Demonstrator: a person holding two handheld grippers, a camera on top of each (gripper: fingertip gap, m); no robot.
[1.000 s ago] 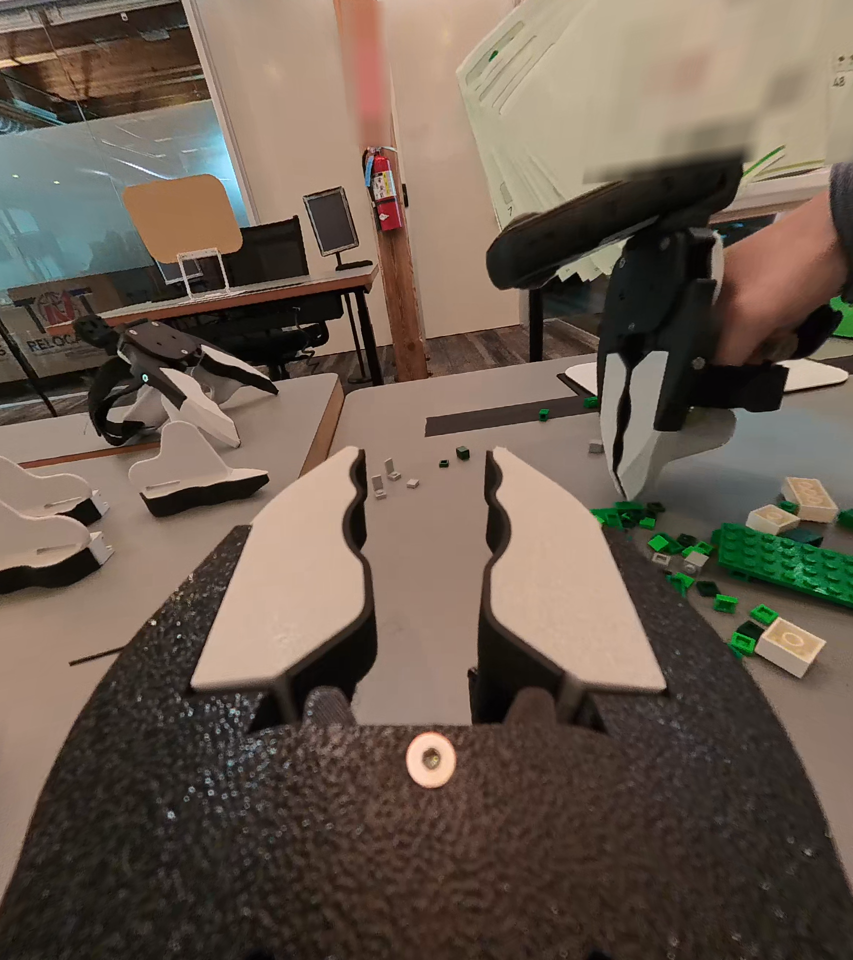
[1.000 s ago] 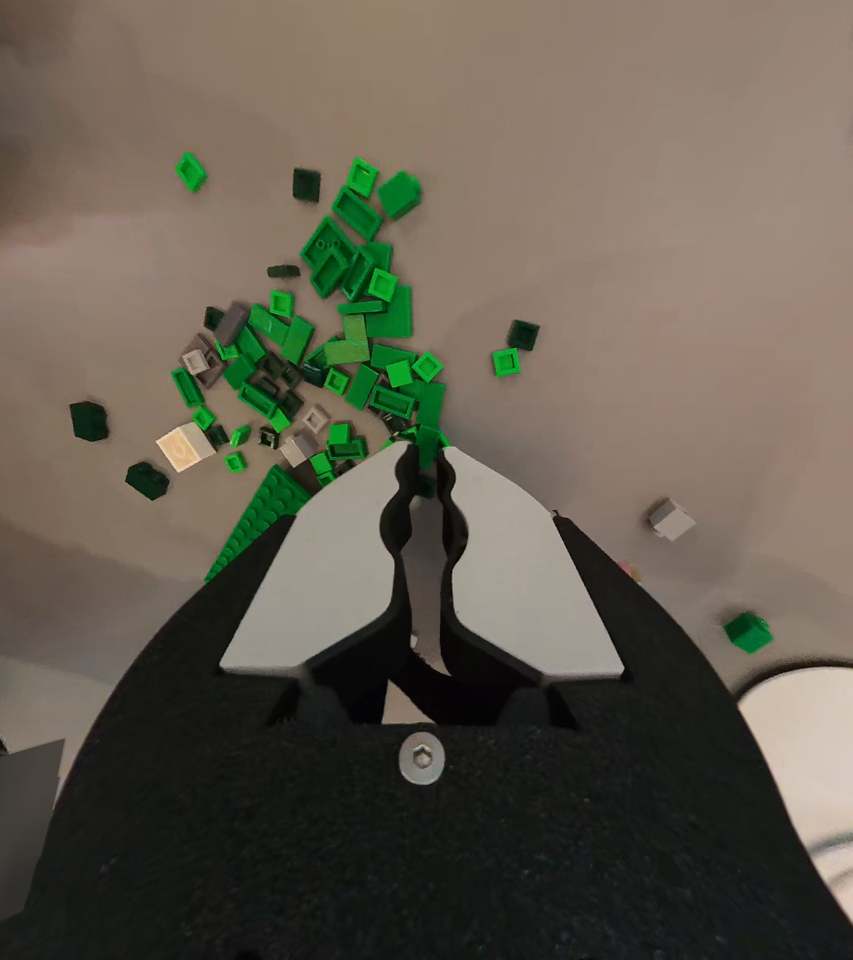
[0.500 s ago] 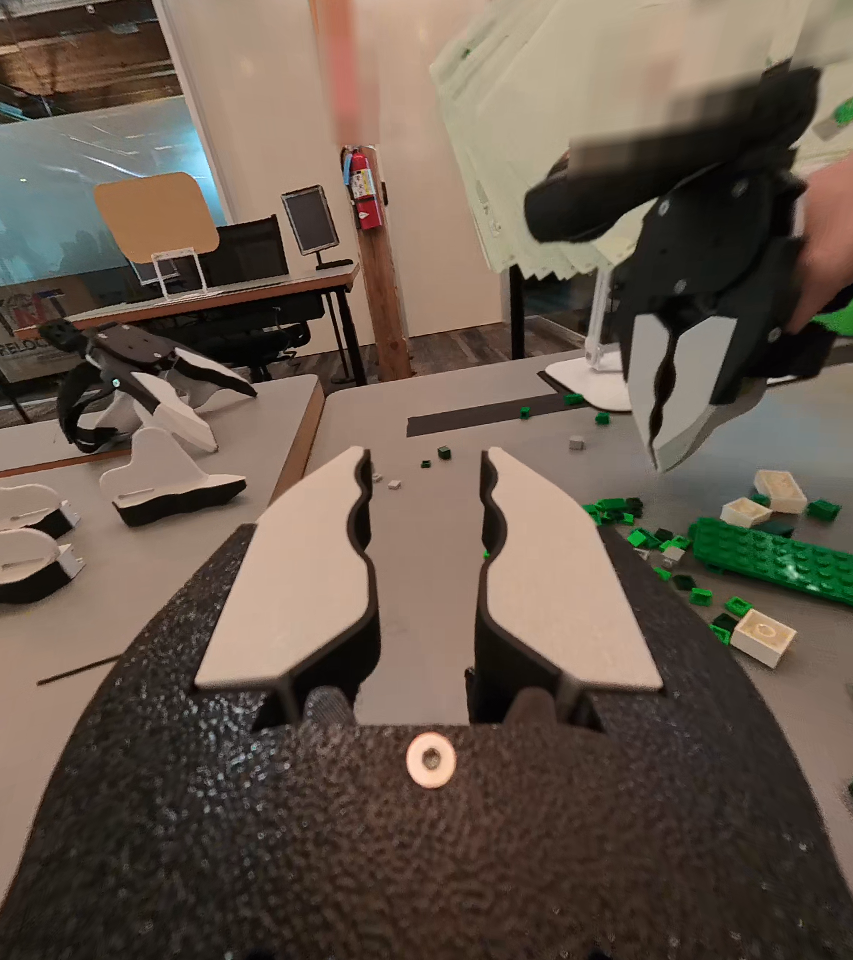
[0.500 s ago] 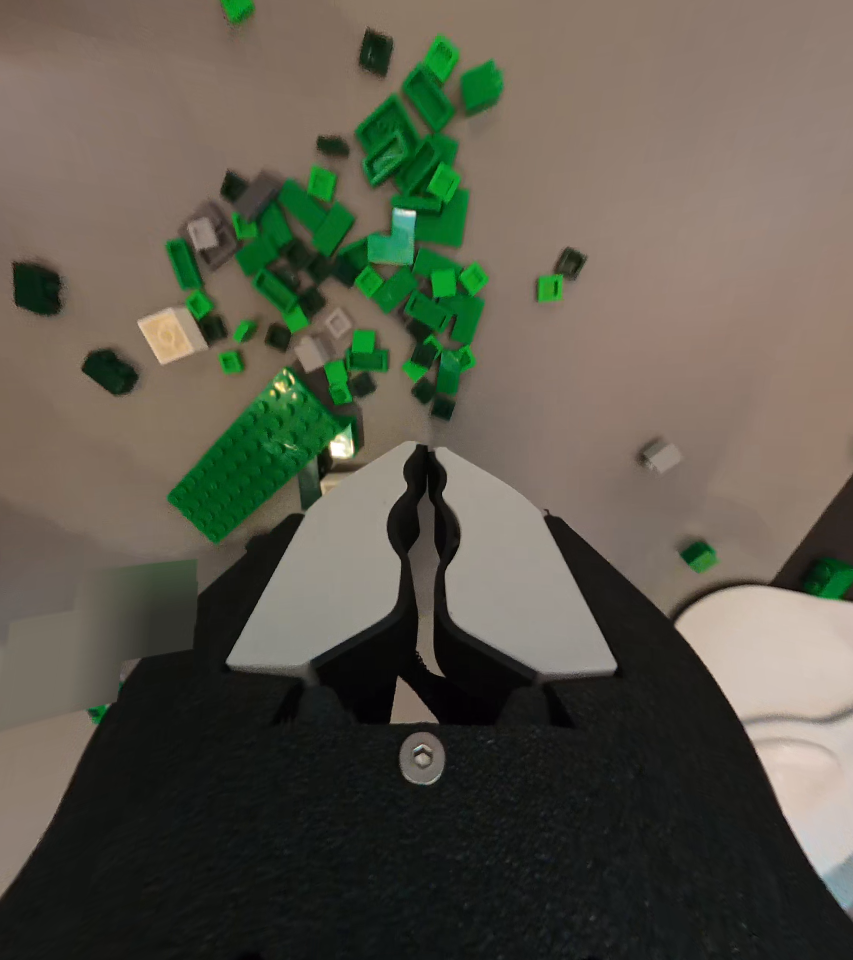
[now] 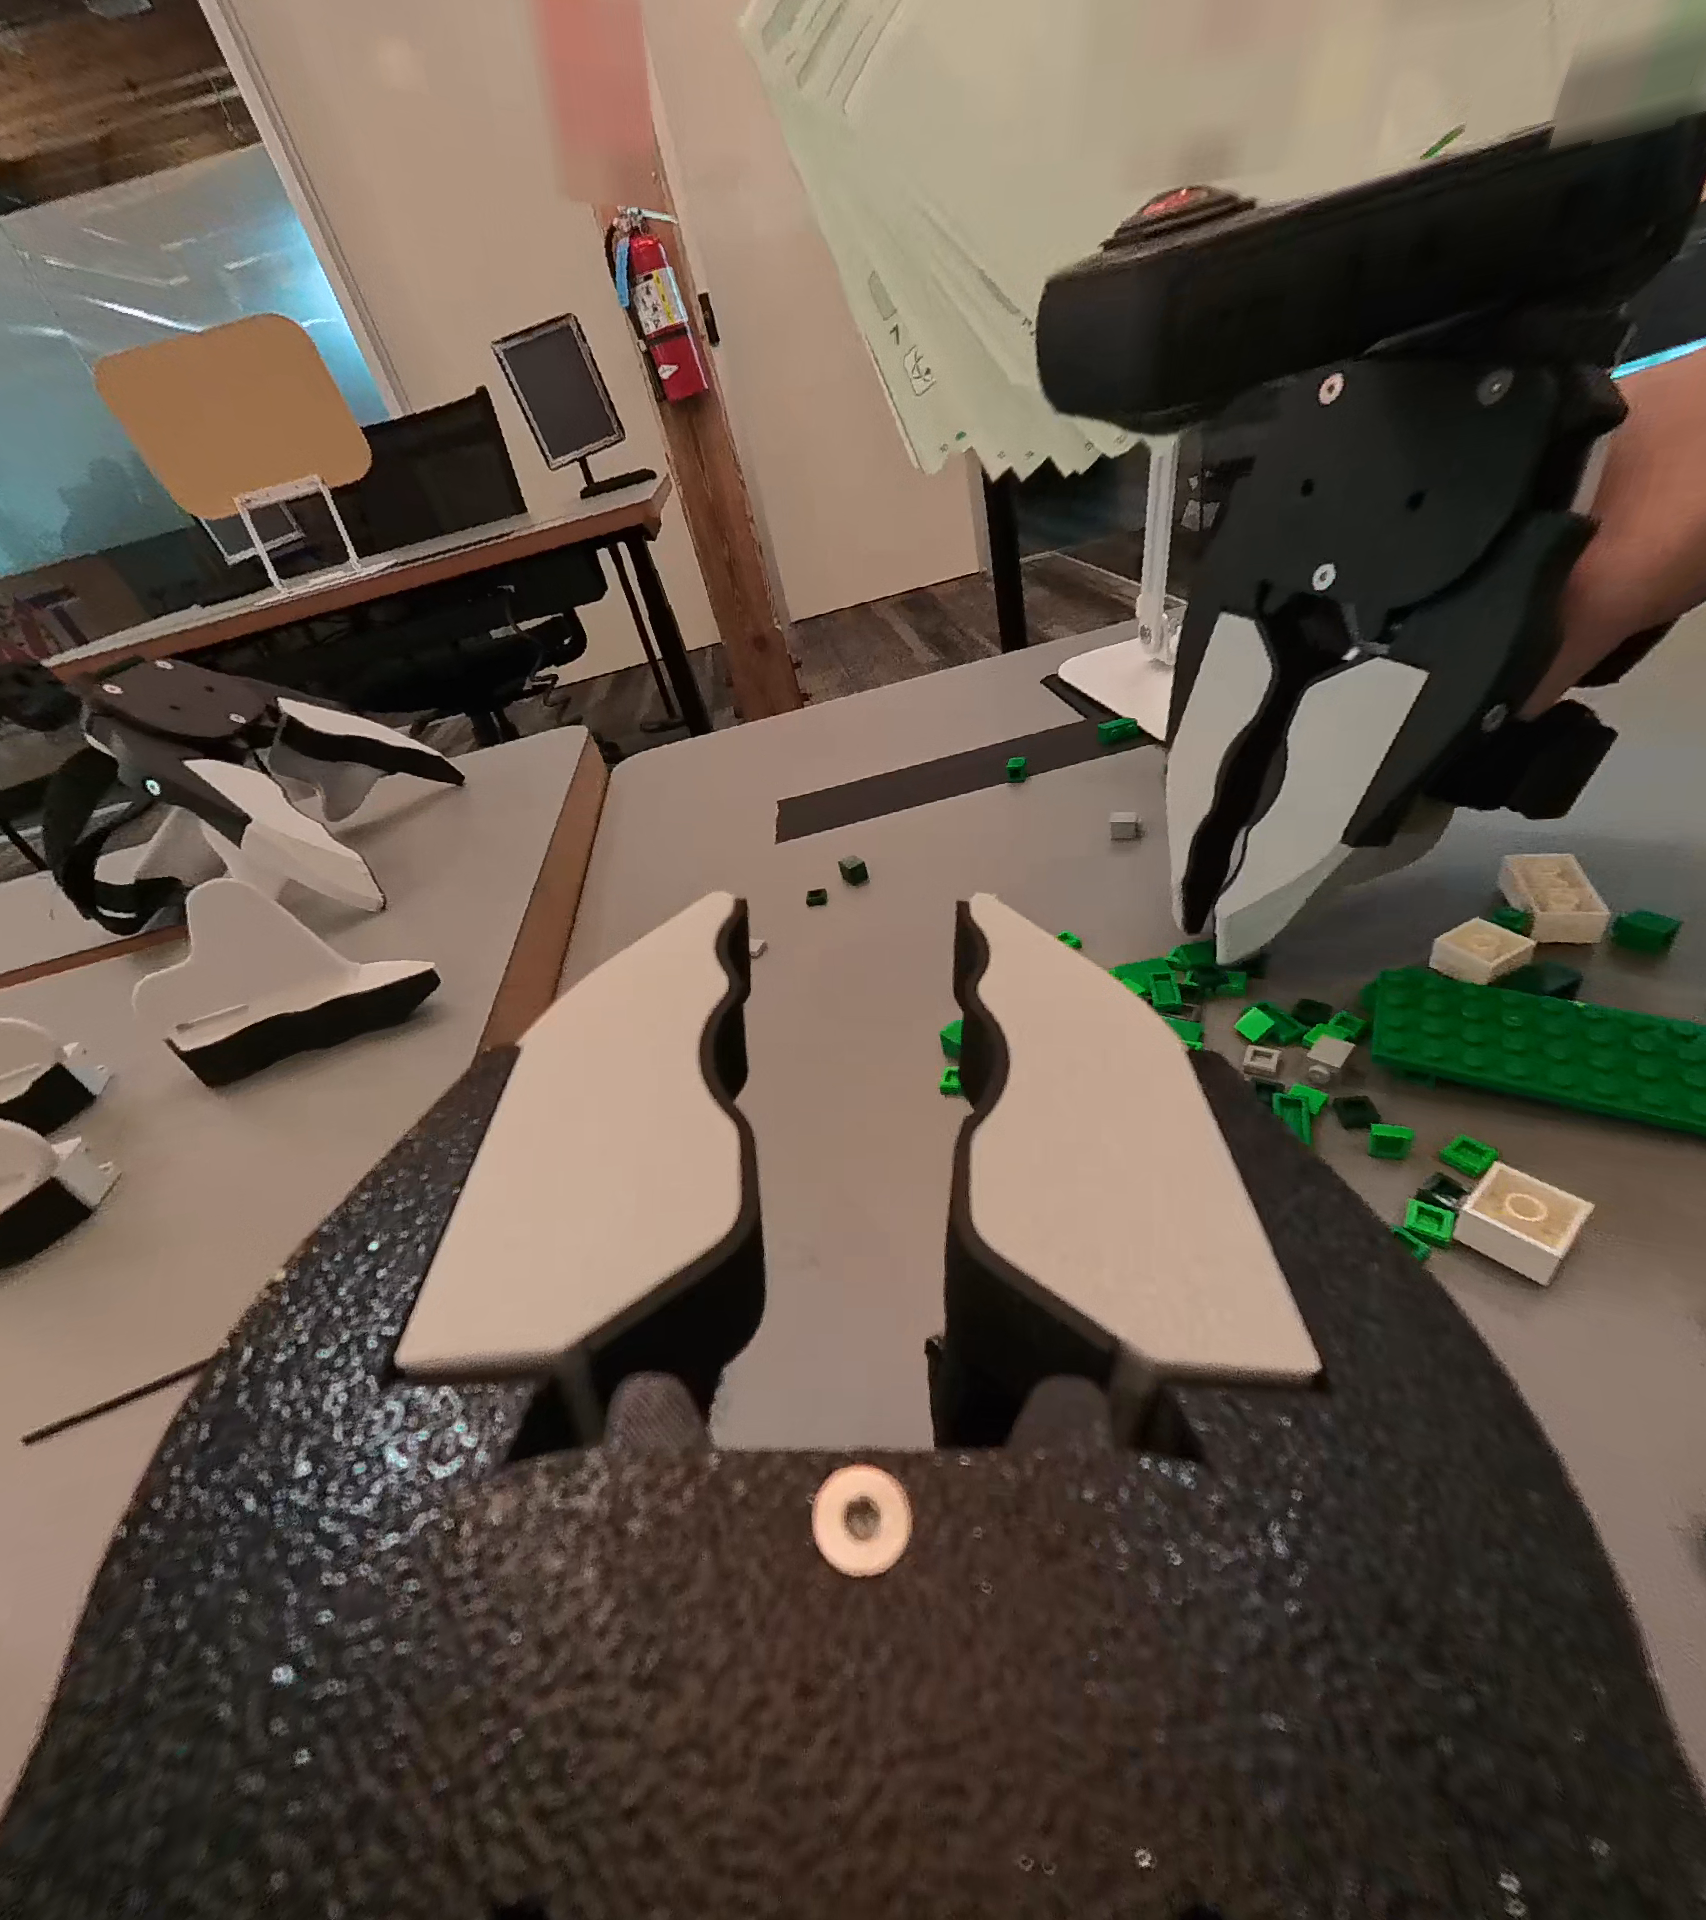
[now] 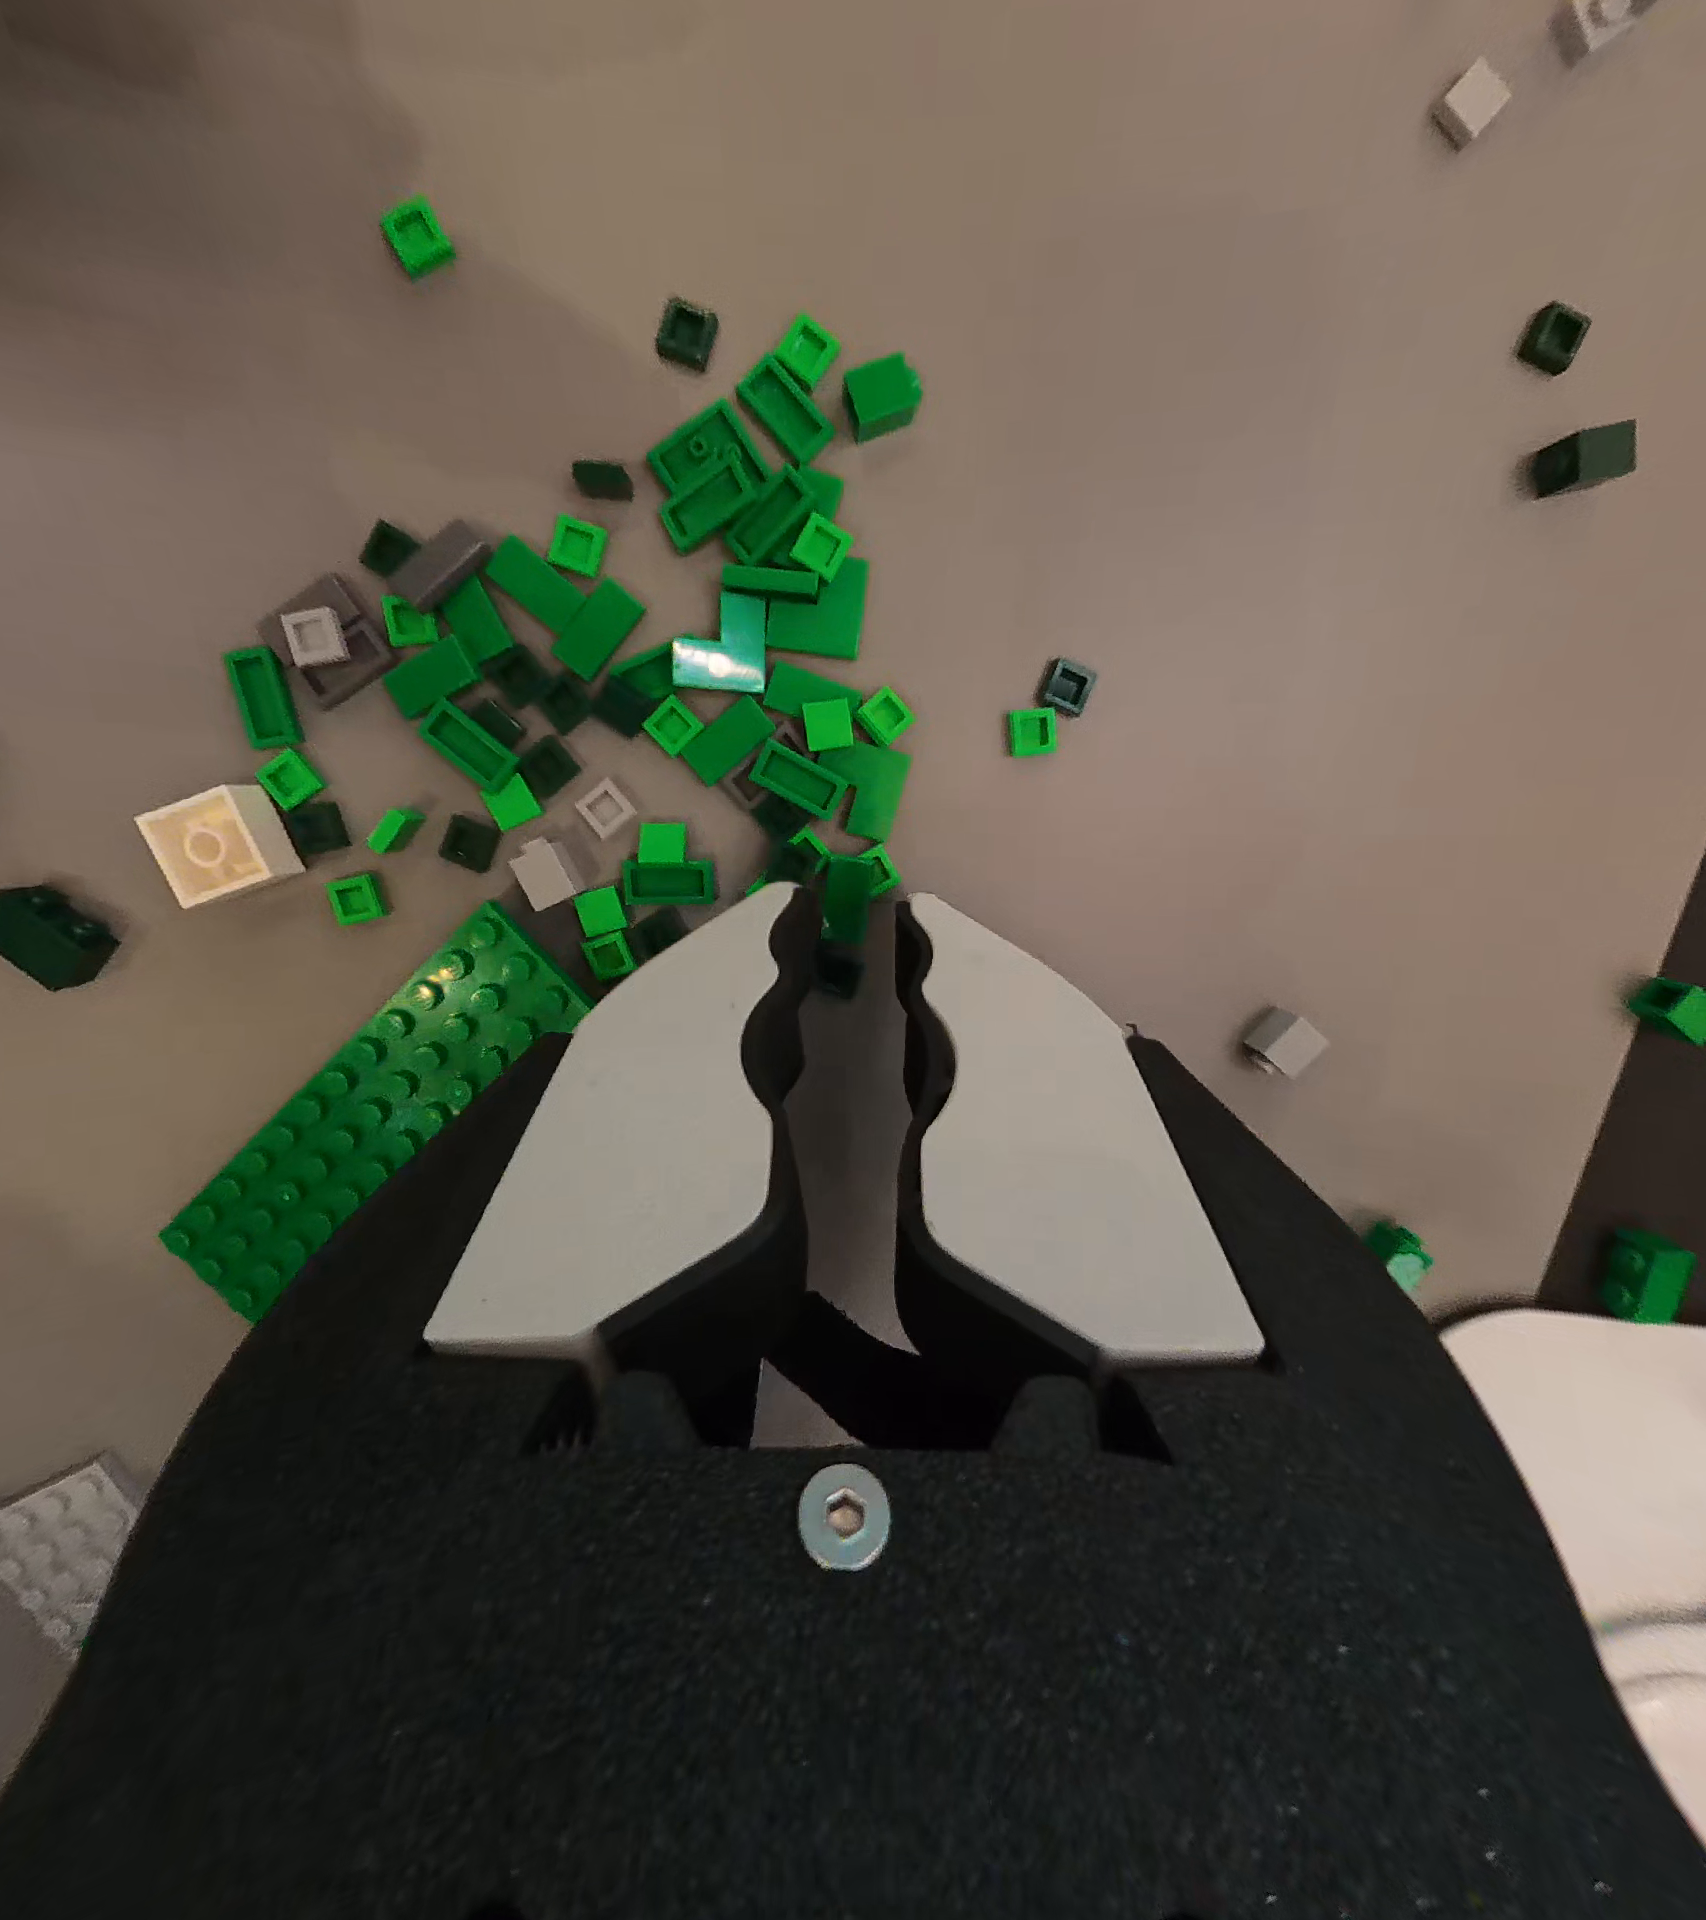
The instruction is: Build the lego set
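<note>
Left gripper [image 5: 854, 920], black textured body with pale grey finger plates: held low over the grey table [image 5: 859, 1195], jaws wide apart with only bare tabletop between them.

Right gripper [image 6: 854, 904], same build, gripped by a person's hand [image 5: 1680, 520]: tilted steeply down at the table's 2 o'clock, tips at the near edge of the heap of small green, dark green and grey Lego pieces [image 6: 683, 665]. Its jaws stand narrowly apart; a small green piece [image 6: 844, 888] sits right at the gap between the tips, and whether it is pinched cannot be told.

Long bright green studded baseplate [image 6: 361, 1112]: flat on the table, at 8 o'clock from the heap in the right wrist view, partly under the gripper's body.

White square brick [image 6: 215, 842]: just beside the heap, at its 9 o'clock. Loose pieces lie scattered farther out.

Spare black-and-white gripper [image 5: 236, 769] and loose white finger parts [image 5: 288, 982]: on the neighbouring table at 10 o'clock.
</note>
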